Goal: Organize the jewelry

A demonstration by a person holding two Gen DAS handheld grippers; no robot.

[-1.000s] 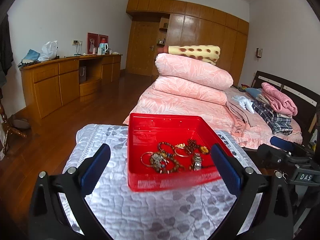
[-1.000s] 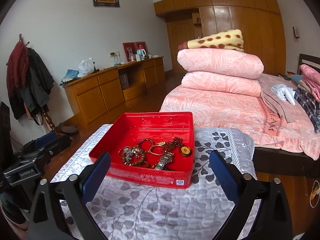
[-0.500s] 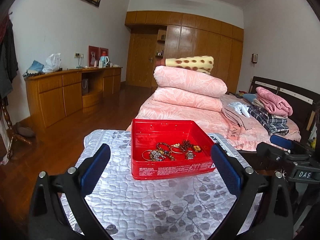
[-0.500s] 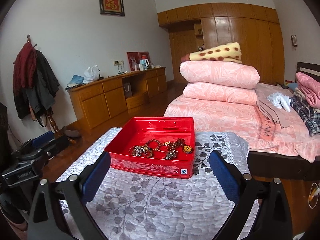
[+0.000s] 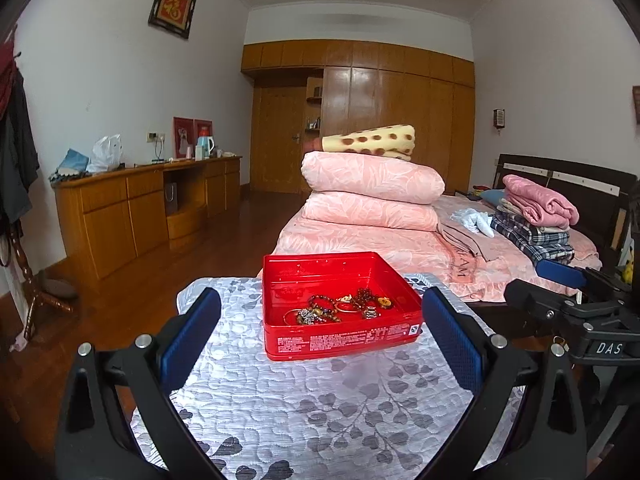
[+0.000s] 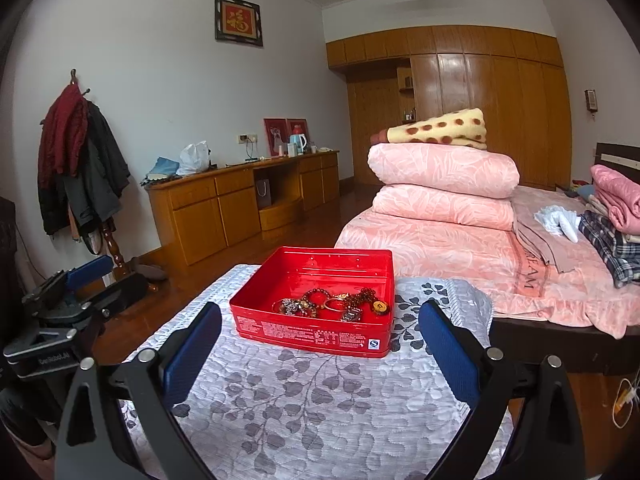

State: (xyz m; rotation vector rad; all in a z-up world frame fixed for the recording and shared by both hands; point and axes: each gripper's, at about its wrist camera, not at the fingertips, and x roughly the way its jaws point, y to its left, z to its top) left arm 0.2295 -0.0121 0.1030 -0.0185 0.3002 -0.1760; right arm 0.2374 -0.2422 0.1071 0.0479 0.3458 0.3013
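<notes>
Red tin (image 5: 340, 336), lidless, set on grey leaf-patterned quilt (image 5: 320, 412); jewelry (image 5: 338, 309) heaped on tin floor toward near wall. Single pieces hard to separate: bead strands, a bangle, a round yellow tag (image 6: 379, 306), rest tangled and too small to name. Print on tin front not legible.

Left wrist view, left to right: left gripper (image 5: 320, 336) spread wide, nothing held, blue pads (image 5: 190, 336) flanking tin without contact. Tin centred in the gap, beyond the tips. Lower frame cut off by gripper body. Far right: right gripper (image 5: 560, 280) partly in view, tip only, beside bed (image 5: 400, 248).

Right wrist view, left to right: left gripper (image 6: 90, 270) at far left edge, off the quilt, mostly cut off. Right gripper (image 6: 320, 334) spread wide, empty, pads (image 6: 192, 354) clear of tin. Tin (image 6: 316, 332) ahead of tips, slightly left of centre, turned at an angle.
</notes>
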